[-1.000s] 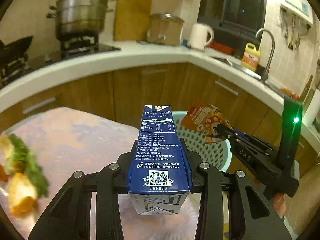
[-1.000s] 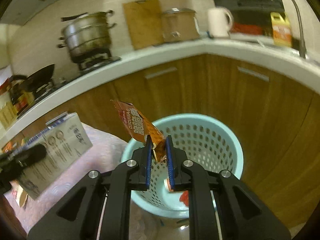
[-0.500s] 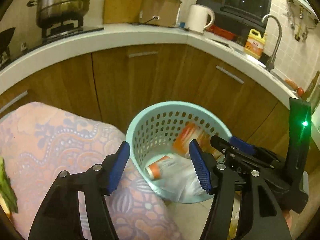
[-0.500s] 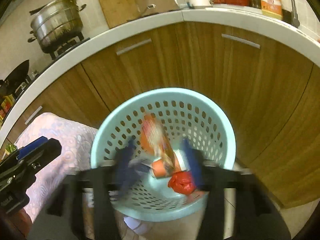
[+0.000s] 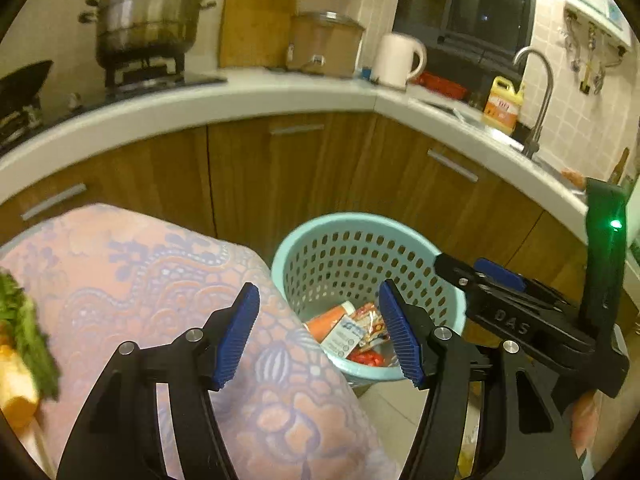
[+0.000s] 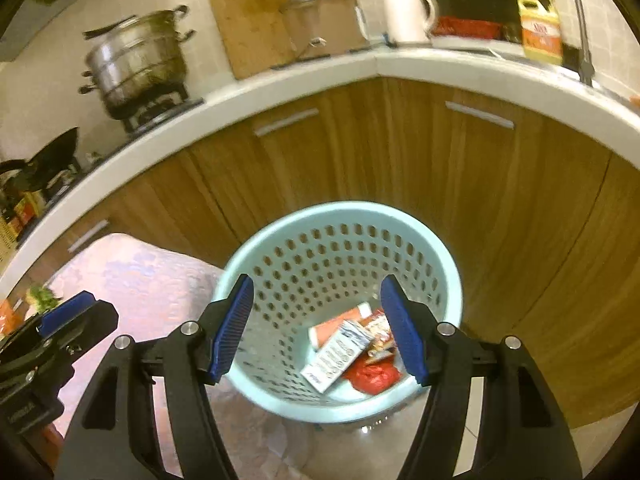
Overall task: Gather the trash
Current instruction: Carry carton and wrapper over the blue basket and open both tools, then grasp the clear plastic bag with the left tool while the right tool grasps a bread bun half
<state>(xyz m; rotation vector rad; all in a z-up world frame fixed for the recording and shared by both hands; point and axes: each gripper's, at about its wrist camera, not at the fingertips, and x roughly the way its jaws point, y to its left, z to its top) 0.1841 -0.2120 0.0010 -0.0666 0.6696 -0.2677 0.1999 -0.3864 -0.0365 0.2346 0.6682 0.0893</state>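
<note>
A light blue perforated trash basket (image 5: 352, 224) (image 6: 340, 212) stands on the floor by the wooden cabinets. Inside it lie a milk carton (image 6: 336, 354) (image 5: 342, 336), an orange snack packet (image 6: 380, 338) (image 5: 370, 328), an orange cup (image 5: 324, 320) and red trash (image 6: 372, 374). My left gripper (image 5: 318, 334) is open and empty, above the table edge beside the basket. My right gripper (image 6: 318, 330) is open and empty, over the basket's mouth; it also shows in the left wrist view (image 5: 480, 276).
A table with a pink and purple patterned cloth (image 5: 160, 280) (image 6: 144, 276) stands left of the basket, with vegetable scraps (image 5: 24, 344) at its left edge. A white countertop (image 5: 280, 96) carries a steamer pot (image 5: 148, 12), a cutting board, a kettle and a faucet.
The left gripper opened and let go of the milk carton; the right gripper opened and let go of the orange snack packet. Both now lie in the basket.
</note>
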